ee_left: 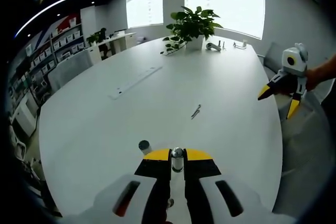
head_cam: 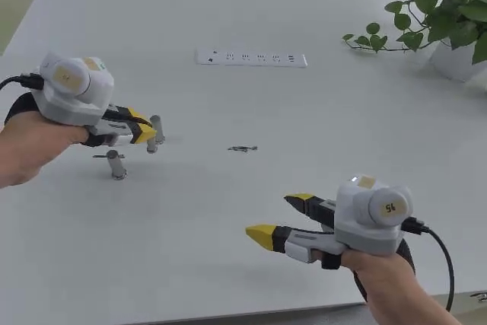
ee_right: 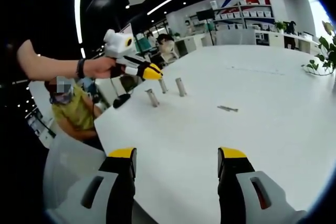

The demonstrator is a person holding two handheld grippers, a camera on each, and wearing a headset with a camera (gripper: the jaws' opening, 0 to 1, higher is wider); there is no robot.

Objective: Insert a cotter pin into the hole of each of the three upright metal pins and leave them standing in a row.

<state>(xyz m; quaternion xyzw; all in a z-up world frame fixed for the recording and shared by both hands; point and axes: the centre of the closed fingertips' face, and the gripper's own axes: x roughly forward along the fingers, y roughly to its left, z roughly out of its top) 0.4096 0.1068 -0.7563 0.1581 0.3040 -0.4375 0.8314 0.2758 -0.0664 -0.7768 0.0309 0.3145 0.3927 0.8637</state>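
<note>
Three upright metal pins stand at the left. The near pin (head_cam: 116,164) (ee_right: 152,97) has a cotter pin through its top. The middle pin (head_cam: 151,144) (ee_left: 177,159) (ee_right: 163,85) sits between the jaws of my left gripper (head_cam: 144,130) (ee_left: 177,156) (ee_right: 149,72), which is shut on its top. The far pin (head_cam: 157,129) (ee_left: 144,146) (ee_right: 180,86) stands free beside it. A loose cotter pin (head_cam: 243,148) (ee_left: 196,111) (ee_right: 227,108) lies on the white table (head_cam: 319,119), mid-way between the grippers. My right gripper (head_cam: 280,218) (ee_right: 177,156) (ee_left: 279,98) hovers open and holds nothing, near the front edge.
A white power strip (head_cam: 252,58) lies at the back of the table. A potted plant (head_cam: 449,20) stands at the back right corner. A seated person (ee_right: 73,108) is beyond the table's left end.
</note>
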